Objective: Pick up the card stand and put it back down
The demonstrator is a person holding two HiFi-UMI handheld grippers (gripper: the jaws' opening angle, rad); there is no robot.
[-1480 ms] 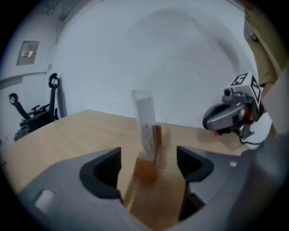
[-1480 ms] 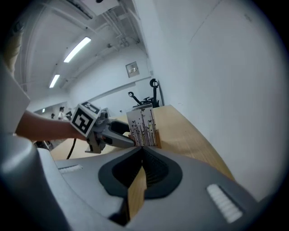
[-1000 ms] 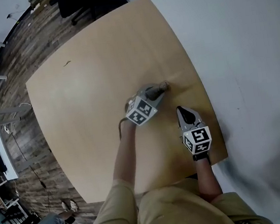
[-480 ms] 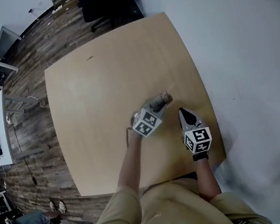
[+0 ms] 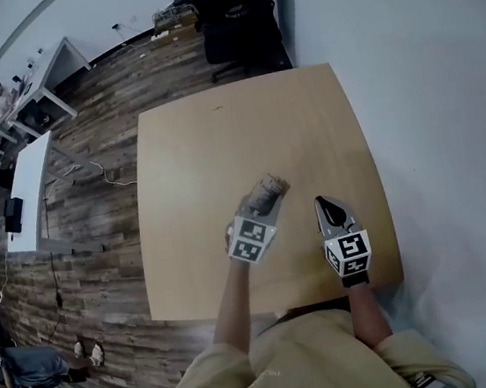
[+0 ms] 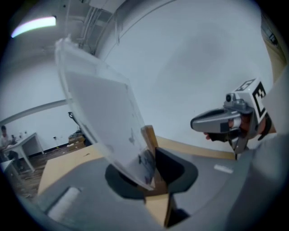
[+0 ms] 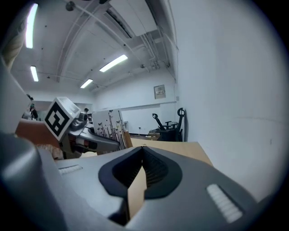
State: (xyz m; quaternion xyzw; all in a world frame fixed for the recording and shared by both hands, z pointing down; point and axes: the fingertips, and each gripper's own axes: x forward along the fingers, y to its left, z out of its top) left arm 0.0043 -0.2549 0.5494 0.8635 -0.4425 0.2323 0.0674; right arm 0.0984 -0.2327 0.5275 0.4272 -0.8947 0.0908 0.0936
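Head view: the bench stands on a wood-plank floor beside a pale wall, with an office chair at its far edge. The left gripper is positioned over the middle of the bench, with the card stand at its tip. This view does not show whether the stand's base touches the bench surface. The right gripper is just beside it, toward the wall, and points the same way. Left gripper view: the fingers are clamped on the wooden base of the card stand. The clear panel rises from that base and tilts toward the upper left, against the wall and ceiling behind it. The right gripper appears at the right of this view and is apart from the stand. Its marker cube faces the camera. Right gripper view: the fingers are together, their tips meet, and nothing is between them. Bench surface shows through the narrow wedge beneath the tips. The left gripper appears at the left of this view, near but not touching.
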